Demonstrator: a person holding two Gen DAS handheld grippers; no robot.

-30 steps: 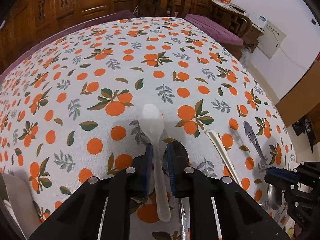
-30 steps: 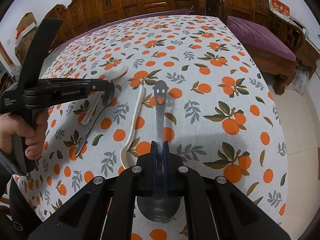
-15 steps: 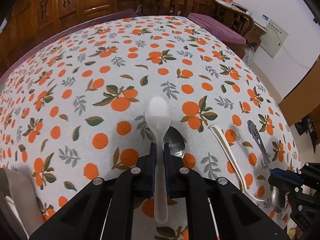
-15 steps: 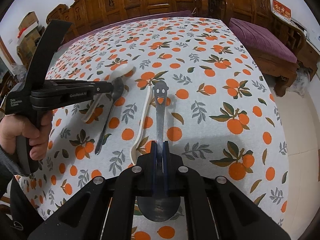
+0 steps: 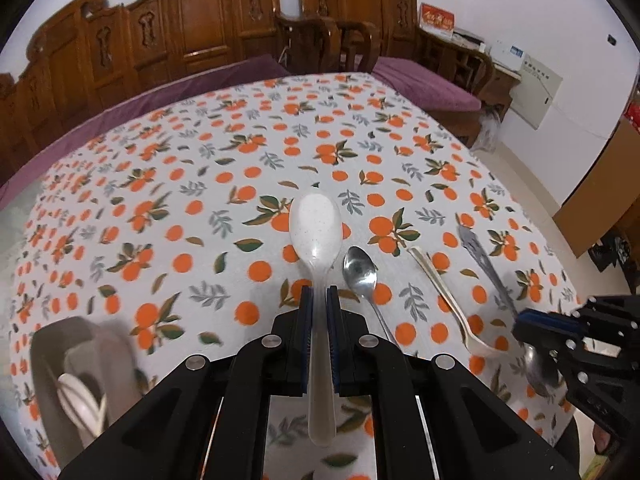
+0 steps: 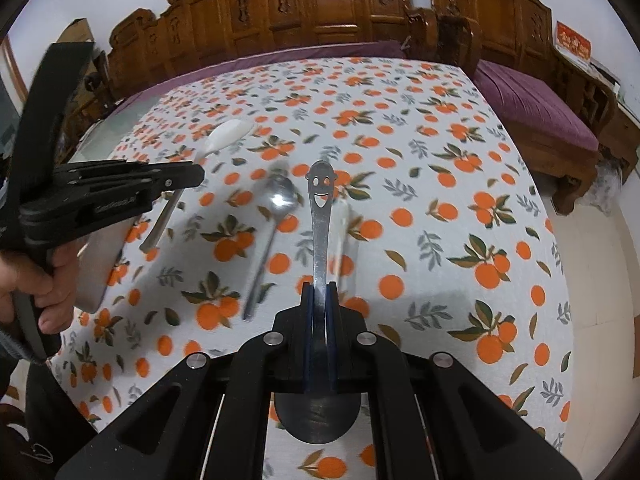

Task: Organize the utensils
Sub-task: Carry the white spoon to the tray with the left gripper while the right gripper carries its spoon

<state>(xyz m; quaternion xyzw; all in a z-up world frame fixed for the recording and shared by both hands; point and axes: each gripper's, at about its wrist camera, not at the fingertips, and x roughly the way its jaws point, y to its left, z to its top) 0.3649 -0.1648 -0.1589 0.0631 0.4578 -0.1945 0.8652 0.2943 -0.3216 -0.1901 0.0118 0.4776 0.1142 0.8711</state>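
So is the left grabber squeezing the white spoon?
Touching. The left wrist view shows the left gripper with both blue pads pressed against the white spoon handle, no gap either side.

white plastic spoon [image 5: 316, 232]: lifted | smiley-handled steel spoon [image 6: 320, 216]: lifted | two spoons on cloth

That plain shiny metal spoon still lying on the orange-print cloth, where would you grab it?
Probably the thin straight handle of the plain shiny metal spoon, about midway, coming from above with the fingers either side of it. The spoon lies flat on the orange-print tablecloth, and the handle is narrower than the rounded bowl, so it fits between the pads.
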